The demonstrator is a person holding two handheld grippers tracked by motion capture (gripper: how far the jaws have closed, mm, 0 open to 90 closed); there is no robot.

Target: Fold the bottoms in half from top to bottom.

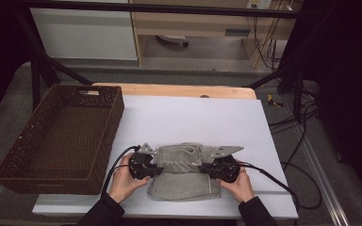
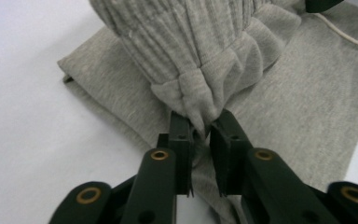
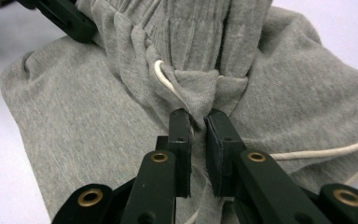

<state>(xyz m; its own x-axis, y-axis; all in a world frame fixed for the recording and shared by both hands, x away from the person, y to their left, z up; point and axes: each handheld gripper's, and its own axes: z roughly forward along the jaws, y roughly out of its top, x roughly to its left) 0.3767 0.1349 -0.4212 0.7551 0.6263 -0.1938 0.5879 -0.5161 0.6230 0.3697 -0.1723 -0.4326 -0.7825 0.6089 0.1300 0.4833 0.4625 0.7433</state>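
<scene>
Grey sweat shorts (image 1: 181, 183) with a ribbed waistband and a white drawstring (image 3: 165, 77) lie folded near the front of the white table top (image 1: 193, 117). My left gripper (image 1: 156, 165) grips the left end of the bunched waistband; in the left gripper view a pleated tip of grey cloth (image 2: 200, 100) sits pinched between the jaw tips of the left gripper (image 2: 201, 133). My right gripper (image 1: 202, 166) holds the right end. In the right gripper view the gathered waistband (image 3: 200, 88) and drawstring run down between the narrowly set jaws of the right gripper (image 3: 198, 122).
A dark brown woven basket (image 1: 101, 136) stands at the left of the table, its inside bare. A wooden table edge (image 1: 179, 89) shows at the back. Cables (image 1: 283, 183) trail from the grippers toward the right. Black frame legs (image 1: 40, 75) stand at the back corners.
</scene>
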